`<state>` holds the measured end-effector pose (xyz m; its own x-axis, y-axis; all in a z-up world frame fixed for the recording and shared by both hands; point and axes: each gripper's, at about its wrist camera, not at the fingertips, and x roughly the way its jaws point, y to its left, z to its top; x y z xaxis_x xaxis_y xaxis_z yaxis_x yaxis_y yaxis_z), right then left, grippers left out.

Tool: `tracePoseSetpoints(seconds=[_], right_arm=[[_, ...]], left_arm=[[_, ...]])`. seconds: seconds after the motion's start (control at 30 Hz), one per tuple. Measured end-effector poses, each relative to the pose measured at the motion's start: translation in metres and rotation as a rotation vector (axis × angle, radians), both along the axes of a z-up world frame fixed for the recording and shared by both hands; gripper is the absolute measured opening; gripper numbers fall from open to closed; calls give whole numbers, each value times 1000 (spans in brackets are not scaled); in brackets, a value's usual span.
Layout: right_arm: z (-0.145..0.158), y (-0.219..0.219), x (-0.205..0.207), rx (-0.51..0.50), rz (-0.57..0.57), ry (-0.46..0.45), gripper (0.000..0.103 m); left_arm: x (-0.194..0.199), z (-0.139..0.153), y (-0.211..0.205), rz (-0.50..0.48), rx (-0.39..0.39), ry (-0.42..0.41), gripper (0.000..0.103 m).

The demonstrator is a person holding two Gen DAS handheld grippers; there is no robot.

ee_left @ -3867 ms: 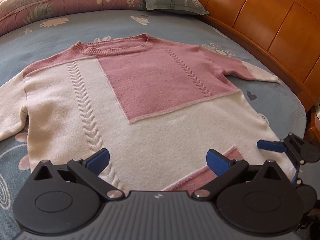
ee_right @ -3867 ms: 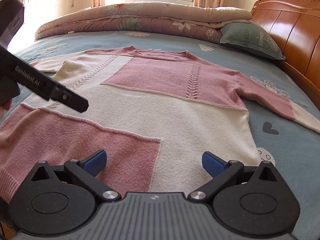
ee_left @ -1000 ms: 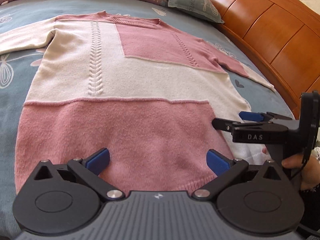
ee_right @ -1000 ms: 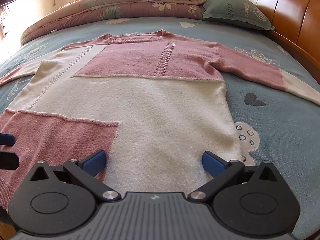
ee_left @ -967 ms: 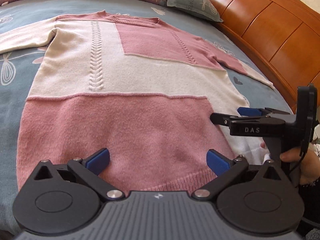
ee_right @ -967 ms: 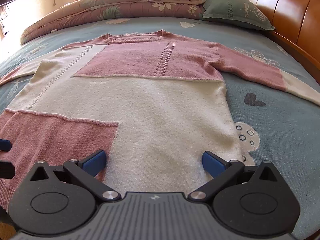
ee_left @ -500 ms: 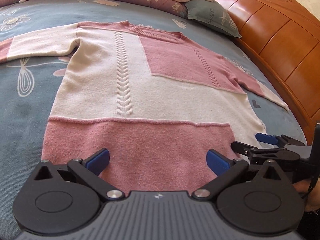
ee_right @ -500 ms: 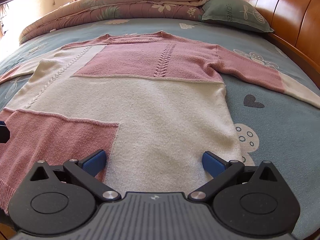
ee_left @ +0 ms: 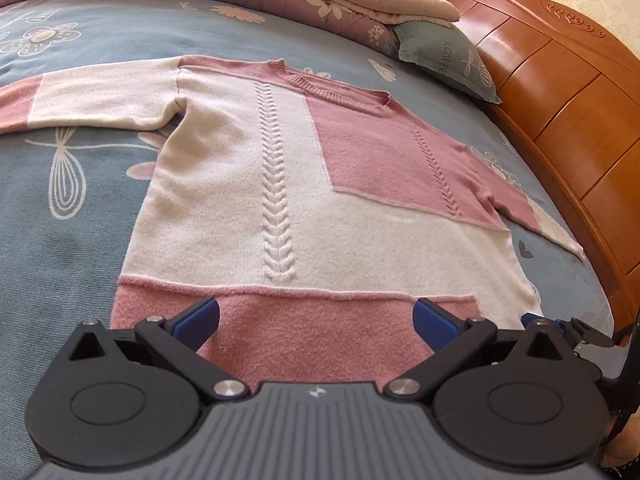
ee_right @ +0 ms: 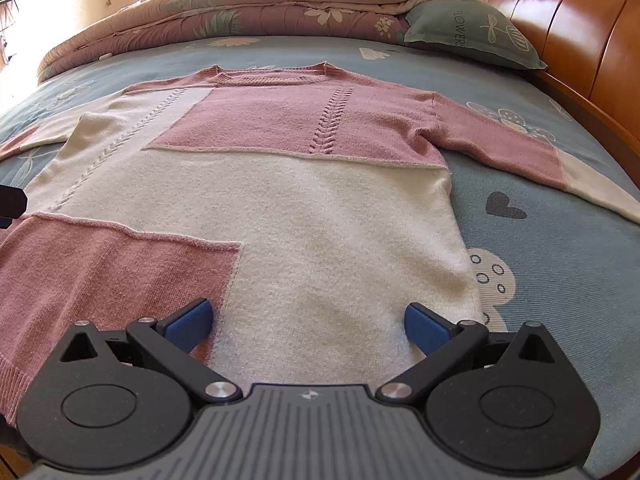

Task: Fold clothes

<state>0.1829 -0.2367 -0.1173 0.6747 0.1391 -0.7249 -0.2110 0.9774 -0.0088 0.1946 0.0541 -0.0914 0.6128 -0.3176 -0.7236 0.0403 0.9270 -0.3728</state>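
Note:
A pink and cream knit sweater point(ee_left: 320, 208) point(ee_right: 304, 208) lies flat, front up, on the bed with both sleeves spread out to the sides. My left gripper point(ee_left: 316, 318) is open over the pink hem band near the sweater's lower left corner, with nothing between its blue pads. My right gripper point(ee_right: 306, 320) is open over the cream part of the hem near the lower right corner. In the left wrist view the right gripper's tips point(ee_left: 568, 326) show at the right edge. The hem itself is hidden under both gripper bodies.
The blue patterned bedsheet point(ee_left: 60, 240) point(ee_right: 560, 272) surrounds the sweater. A folded floral quilt point(ee_right: 260, 4) and a grey-green pillow point(ee_right: 468, 36) lie at the far side. A wooden headboard point(ee_left: 580, 112) runs along the right. A dark edge of the left gripper point(ee_right: 10, 202) shows at far left.
The left gripper has swung left and tilted up, so the left sleeve and more bedsheet are in view. The right gripper has barely moved. Both stay open.

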Motion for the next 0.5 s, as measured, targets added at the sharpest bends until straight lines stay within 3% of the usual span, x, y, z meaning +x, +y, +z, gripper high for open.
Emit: tracePoseSetpoints(seconds=[0.1, 0.23, 0.5], right_arm=[[0, 2, -1, -11, -1, -1, 103], [1, 5, -4, -30, 0, -13, 103], [0, 7, -4, -23, -13, -12, 103]], left_arm=[[-11, -10, 7, 18, -16, -4, 102], [-2, 2, 18, 8, -55, 39, 102], [117, 51, 35, 25, -103, -6, 102]])
